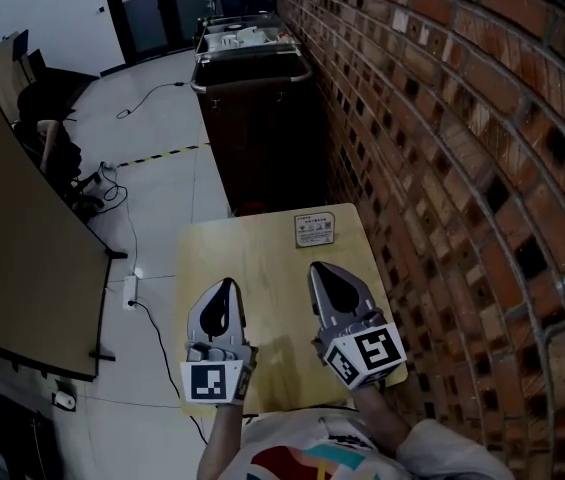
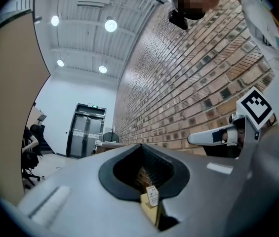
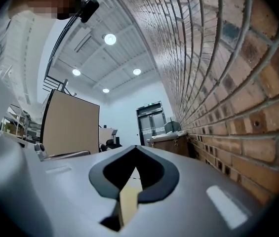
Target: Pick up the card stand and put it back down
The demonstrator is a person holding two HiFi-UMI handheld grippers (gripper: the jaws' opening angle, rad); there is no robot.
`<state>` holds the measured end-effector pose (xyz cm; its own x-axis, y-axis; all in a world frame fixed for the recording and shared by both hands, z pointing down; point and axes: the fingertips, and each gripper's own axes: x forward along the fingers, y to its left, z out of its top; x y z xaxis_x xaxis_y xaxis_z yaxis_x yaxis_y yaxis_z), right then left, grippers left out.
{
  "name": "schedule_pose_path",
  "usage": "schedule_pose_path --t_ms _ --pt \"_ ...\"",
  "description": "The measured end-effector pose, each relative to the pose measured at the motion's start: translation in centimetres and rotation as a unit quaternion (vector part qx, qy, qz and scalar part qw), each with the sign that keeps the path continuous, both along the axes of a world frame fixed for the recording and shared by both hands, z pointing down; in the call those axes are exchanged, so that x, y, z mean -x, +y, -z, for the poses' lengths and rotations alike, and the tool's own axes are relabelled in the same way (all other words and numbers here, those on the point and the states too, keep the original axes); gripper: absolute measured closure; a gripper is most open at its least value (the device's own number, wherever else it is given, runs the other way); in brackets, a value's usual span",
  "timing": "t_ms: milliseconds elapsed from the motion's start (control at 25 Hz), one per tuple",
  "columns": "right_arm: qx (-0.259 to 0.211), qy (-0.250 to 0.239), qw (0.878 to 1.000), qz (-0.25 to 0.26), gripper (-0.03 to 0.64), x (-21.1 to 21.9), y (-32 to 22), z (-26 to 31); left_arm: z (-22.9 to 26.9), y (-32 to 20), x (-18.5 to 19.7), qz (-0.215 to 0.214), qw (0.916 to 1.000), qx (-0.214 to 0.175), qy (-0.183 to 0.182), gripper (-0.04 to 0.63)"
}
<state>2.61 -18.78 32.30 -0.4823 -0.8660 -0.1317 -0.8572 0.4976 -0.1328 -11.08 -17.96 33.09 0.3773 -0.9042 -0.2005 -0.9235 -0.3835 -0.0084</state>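
Two claws hover over the near half of the wooden surface [image 1: 262, 258], and neither holds anything. The left claw [image 1: 226, 290] and the right claw [image 1: 327, 273] each have their jaws pressed together, with only the teardrop gap showing between them. The card stand [image 1: 314, 230] sits on the surface at its twelve o'clock edge, well apart from both claws. It also shows through the left claw's gap in the left gripper view [image 2: 152, 195]. I judge that no lift is under way, though whether the pick-up lies ahead or is already finished cannot be told. A pick-up would call for spreading the nearer right claw's jaws and reaching toward twelve o'clock. Both point away from the person, roughly level, with their marker cubes nearest the body.
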Motion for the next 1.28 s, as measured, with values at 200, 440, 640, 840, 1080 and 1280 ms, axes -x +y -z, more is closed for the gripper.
schedule_pose_path --t_ms 200,440,640,840,1080,1280 --pt "0.011 -0.004 1.0 -0.011 0.614 -0.5 -0.2 -0.6 0.2 0.0 0.7 0.008 1.0 0.001 0.005 0.591" --pt "0.027 0.011 0.999 -0.02 0.614 -0.5 -0.1 -1.4 0.1 -0.1 1.1 0.01 0.9999 0.003 0.008 0.591" --pt "0.028 0.012 0.999 -0.025 0.614 -0.8 0.3 -1.7 -0.4 0.3 1.0 0.004 0.9998 0.009 0.016 0.591" --pt "0.025 0.015 0.999 -0.039 0.614 -1.2 0.7 -1.6 -0.7 0.6 0.5 -0.001 0.9997 0.016 0.018 0.591" --pt "0.023 0.009 0.999 -0.037 0.614 -1.6 1.1 -1.6 -0.7 0.8 0.7 0.004 0.9997 0.016 0.02 0.591" --pt "0.015 0.018 0.999 -0.035 0.614 -1.5 1.4 -1.3 -0.2 1.1 1.2 0.012 0.9997 0.006 0.022 0.591"
